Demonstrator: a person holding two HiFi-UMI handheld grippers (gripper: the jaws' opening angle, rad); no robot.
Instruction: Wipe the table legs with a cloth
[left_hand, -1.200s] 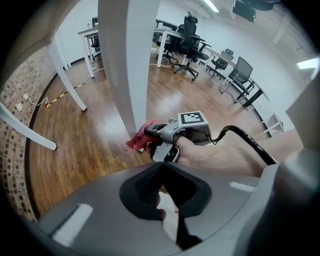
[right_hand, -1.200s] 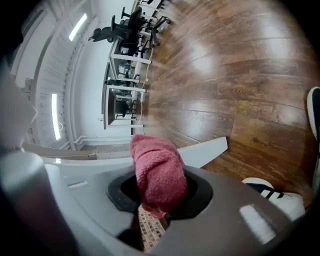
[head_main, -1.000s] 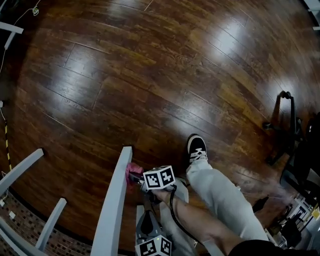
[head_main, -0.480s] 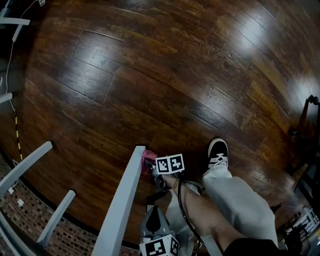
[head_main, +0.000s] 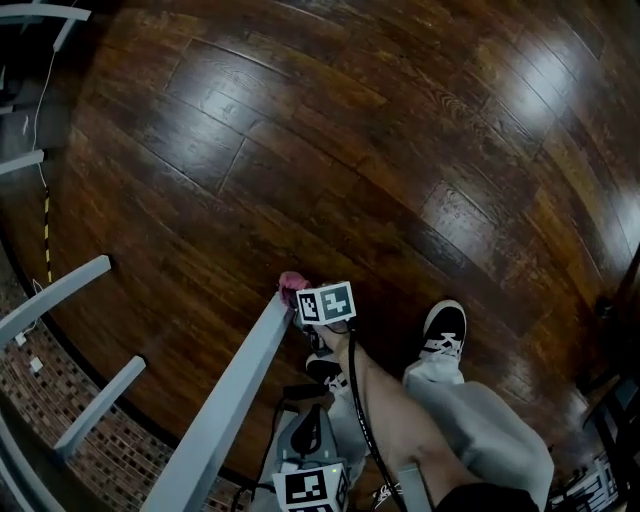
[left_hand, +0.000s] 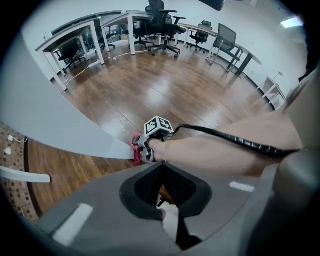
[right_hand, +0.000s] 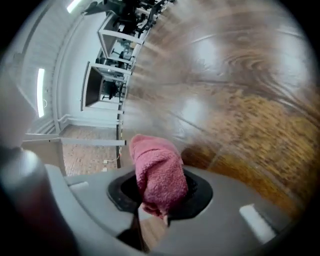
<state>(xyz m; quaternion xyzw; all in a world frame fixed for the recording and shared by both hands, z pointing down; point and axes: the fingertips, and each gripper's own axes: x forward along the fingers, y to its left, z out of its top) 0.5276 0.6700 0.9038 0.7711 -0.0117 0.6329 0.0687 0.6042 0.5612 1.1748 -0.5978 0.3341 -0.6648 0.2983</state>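
I am pinching the pink cloth (head_main: 291, 284) in my right hand-held gripper (head_main: 301, 298) against the table leg (head_main: 232, 392) at its floor end to wipe it, with my left hand-held gripper (left_hand: 161, 168) pressed together, empty, out of the way.

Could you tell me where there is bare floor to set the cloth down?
Free: the dark wooden floor beyond the pink cloth, and the strip between the grey table leg and the two grey bars. Crowded: around the right gripper, left gripper and black shoe.
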